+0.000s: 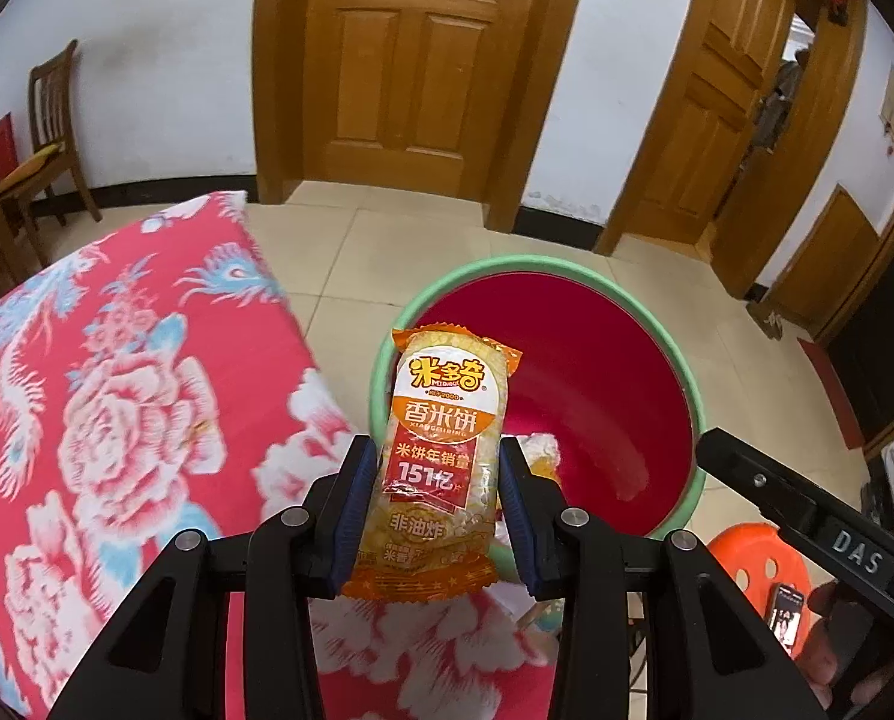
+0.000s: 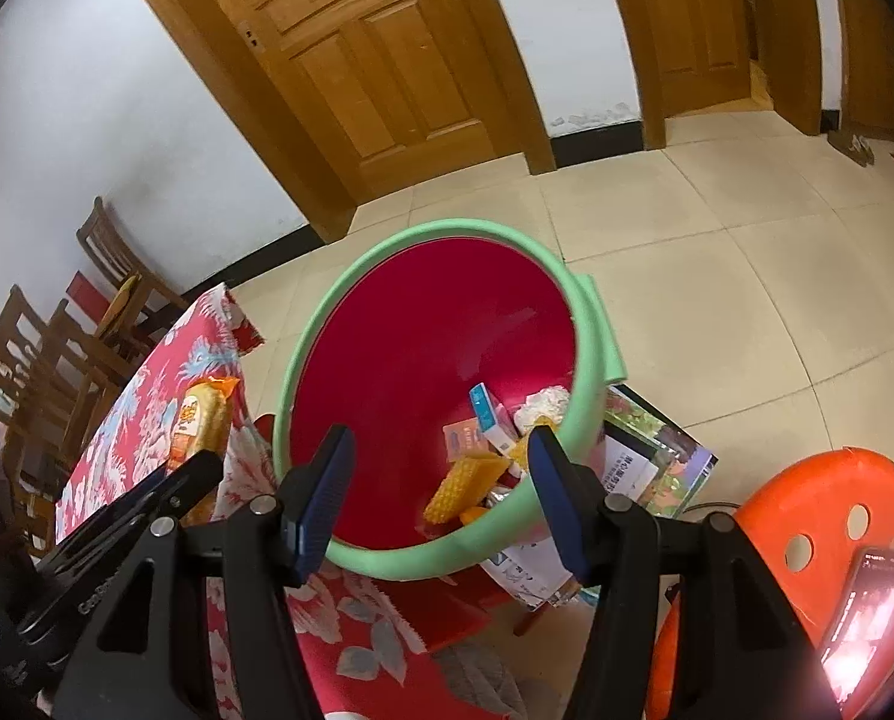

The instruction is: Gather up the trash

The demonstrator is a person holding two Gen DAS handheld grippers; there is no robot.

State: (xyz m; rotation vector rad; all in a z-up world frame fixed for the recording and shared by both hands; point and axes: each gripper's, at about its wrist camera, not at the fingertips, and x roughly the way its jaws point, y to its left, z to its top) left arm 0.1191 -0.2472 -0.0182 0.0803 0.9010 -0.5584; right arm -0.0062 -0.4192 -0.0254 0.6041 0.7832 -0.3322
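The left gripper [image 1: 440,495] is clamped on a packet of rice crackers [image 1: 444,462], its blue pads pressing the crinkly wrapper from both sides, and the packet stands upright between them, half over the flowered cloth on the desk [image 1: 117,396] and half over the near rim of the red bin [image 1: 567,372]. The wrapper is slick and puffy, so a loose squeeze could let it slide out early and land on the cloth or the floor rather than in the bin. The right gripper [image 2: 435,480] hangs empty over the bin with its jaws standing wide, nothing between them. Below it the bin already holds a yellow wrapper [image 2: 465,483], a small box [image 2: 489,414] and crumpled paper [image 2: 543,402]. The two grippers are close together, so they could knock. The bin's green rim [image 2: 387,246] leans against the desk; a bump might tip it.
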